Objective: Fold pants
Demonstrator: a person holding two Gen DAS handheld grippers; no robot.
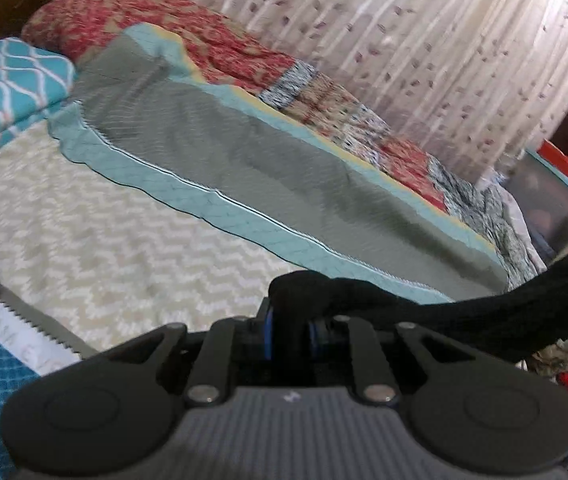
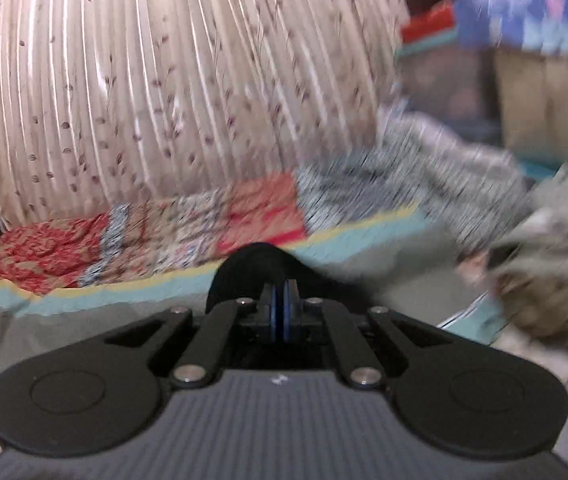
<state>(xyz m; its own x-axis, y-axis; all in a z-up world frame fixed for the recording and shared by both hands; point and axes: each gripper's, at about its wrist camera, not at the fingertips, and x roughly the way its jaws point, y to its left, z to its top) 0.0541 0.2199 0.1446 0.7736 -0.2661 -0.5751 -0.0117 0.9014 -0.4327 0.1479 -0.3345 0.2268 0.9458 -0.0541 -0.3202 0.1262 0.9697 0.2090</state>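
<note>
The pants are black fabric. In the left wrist view my left gripper (image 1: 289, 336) is shut on a bunched edge of the black pants (image 1: 483, 316), which stretch taut to the right, lifted above the bed. In the right wrist view my right gripper (image 2: 282, 312) is shut on another part of the black pants (image 2: 256, 268), a small dark fold rising above the blue pads. Most of the garment is hidden below the gripper bodies.
A bed with a cream chevron cover (image 1: 104, 248) and a grey-teal quilt (image 1: 244, 152) lies below. A red patchwork blanket (image 1: 212, 40) runs along the far edge. A beige curtain (image 2: 144, 80) hangs behind. Clutter and boxes (image 2: 523, 80) stand at right.
</note>
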